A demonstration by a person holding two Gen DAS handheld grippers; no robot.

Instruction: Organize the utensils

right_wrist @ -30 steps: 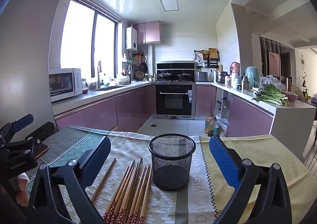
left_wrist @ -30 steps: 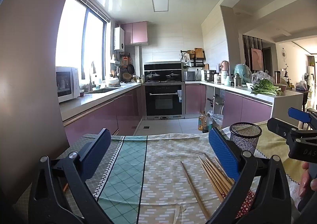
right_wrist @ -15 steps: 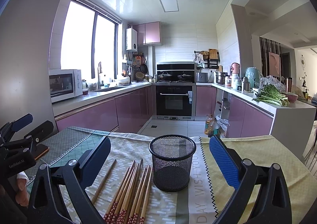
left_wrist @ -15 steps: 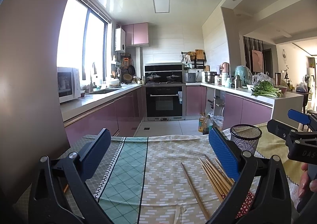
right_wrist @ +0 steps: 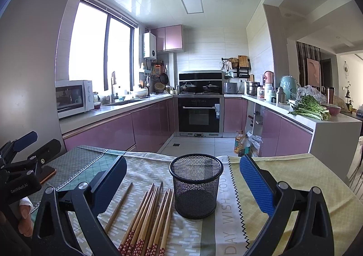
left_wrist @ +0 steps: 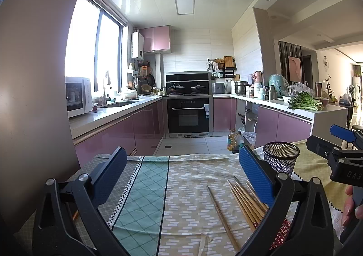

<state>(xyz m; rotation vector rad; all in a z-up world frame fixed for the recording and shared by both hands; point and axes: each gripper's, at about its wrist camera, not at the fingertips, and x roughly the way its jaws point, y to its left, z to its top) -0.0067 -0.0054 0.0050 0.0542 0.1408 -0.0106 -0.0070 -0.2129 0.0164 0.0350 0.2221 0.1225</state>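
Several wooden chopsticks (right_wrist: 149,217) with red patterned ends lie in a loose bundle on the tablecloth, one apart on the left. They also show in the left wrist view (left_wrist: 245,203). A black mesh cup (right_wrist: 196,185) stands upright and empty just right of them, and shows in the left wrist view (left_wrist: 280,157). My right gripper (right_wrist: 181,179) is open and empty, above the table with the cup between its fingers' line of sight. My left gripper (left_wrist: 179,172) is open and empty, left of the chopsticks.
The table wears a patchwork cloth (left_wrist: 145,188) of green, beige and yellow panels. A phone (right_wrist: 47,174) lies near the table's left edge. Beyond the far edge is the kitchen floor, with oil bottles (right_wrist: 241,145), purple cabinets and an oven (right_wrist: 198,115).
Both views have tilted up very slightly. Nothing on the table has moved and both grippers stay open.
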